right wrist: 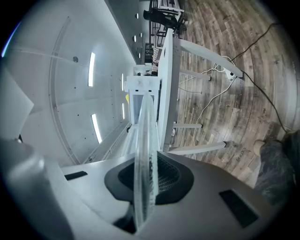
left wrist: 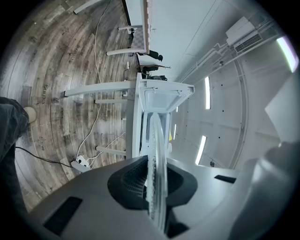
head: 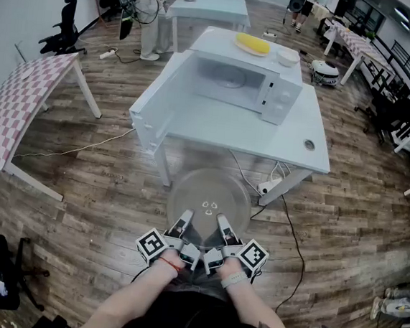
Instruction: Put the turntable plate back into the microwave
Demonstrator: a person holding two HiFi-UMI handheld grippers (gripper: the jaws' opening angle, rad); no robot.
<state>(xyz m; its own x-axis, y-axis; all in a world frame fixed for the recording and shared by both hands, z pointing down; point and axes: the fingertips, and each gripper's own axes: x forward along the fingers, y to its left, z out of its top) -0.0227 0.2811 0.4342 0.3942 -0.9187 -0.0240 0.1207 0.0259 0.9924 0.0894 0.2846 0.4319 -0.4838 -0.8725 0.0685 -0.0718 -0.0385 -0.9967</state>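
Note:
A clear glass turntable plate point(head: 209, 200) hangs level in the air in front of the white table, short of the microwave. My left gripper point(head: 182, 224) and right gripper point(head: 225, 228) are both shut on its near rim, side by side. In the left gripper view the plate point(left wrist: 156, 164) shows edge-on between the jaws; the right gripper view shows the plate point(right wrist: 143, 173) the same way. The white microwave point(head: 234, 83) stands on the table with its door point(head: 156, 104) swung wide open to the left and its cavity empty.
A yellow object point(head: 252, 44) on a plate and a small white bowl point(head: 287, 58) rest on top of the microwave. The white table point(head: 308, 144) has a power strip point(head: 269, 185) and cables beneath it. A checkered table point(head: 16, 105) stands left; people stand at the back.

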